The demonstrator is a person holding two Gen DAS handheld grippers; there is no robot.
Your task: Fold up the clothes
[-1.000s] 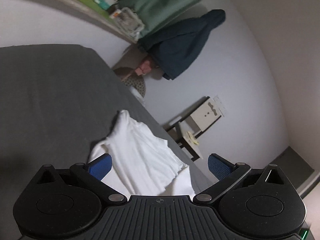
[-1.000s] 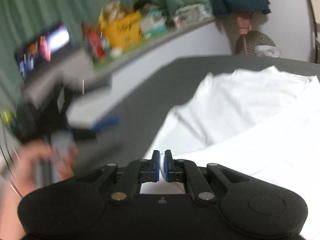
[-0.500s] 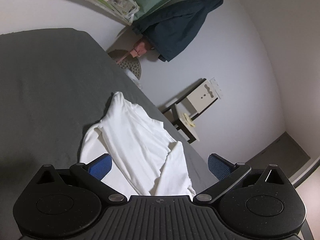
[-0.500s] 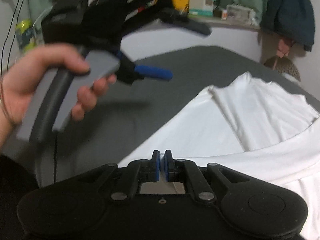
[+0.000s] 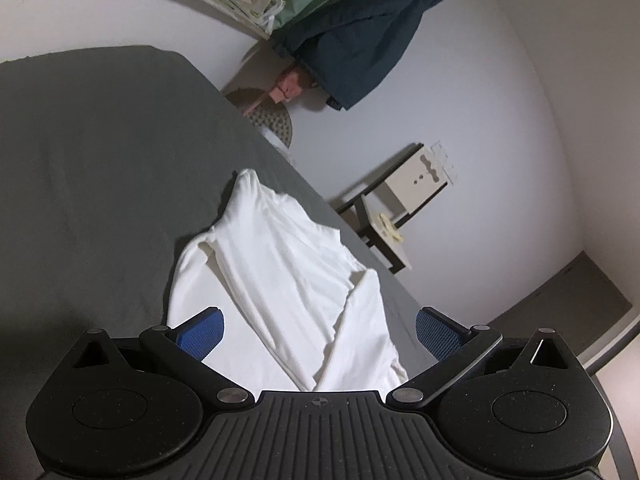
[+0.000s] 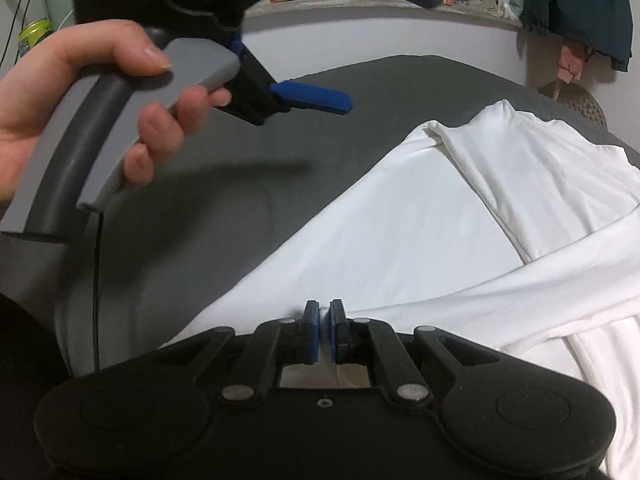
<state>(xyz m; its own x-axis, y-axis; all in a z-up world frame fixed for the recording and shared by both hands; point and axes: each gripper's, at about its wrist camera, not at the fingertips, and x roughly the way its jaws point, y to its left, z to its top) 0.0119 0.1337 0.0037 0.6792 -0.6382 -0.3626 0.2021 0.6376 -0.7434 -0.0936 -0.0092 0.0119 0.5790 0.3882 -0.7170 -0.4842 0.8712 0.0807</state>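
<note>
- While our left gripper hangs wide open and empty above the white shirt, which lies rumpled on the grey bed, we judge it should drop onto the near hem.
- We keep our right gripper pinched on a fold of shirt, pulling gently so nothing bunches.
- Only the right wrist view shows the hand carrying the left tool; only the left shows the bedside table.

Both views look forward from low over the grey bed. The left wrist view faces along the white garment toward the wall. The right wrist view sits closer, angled down, and shares that garment and the hanging dark jacket.
</note>
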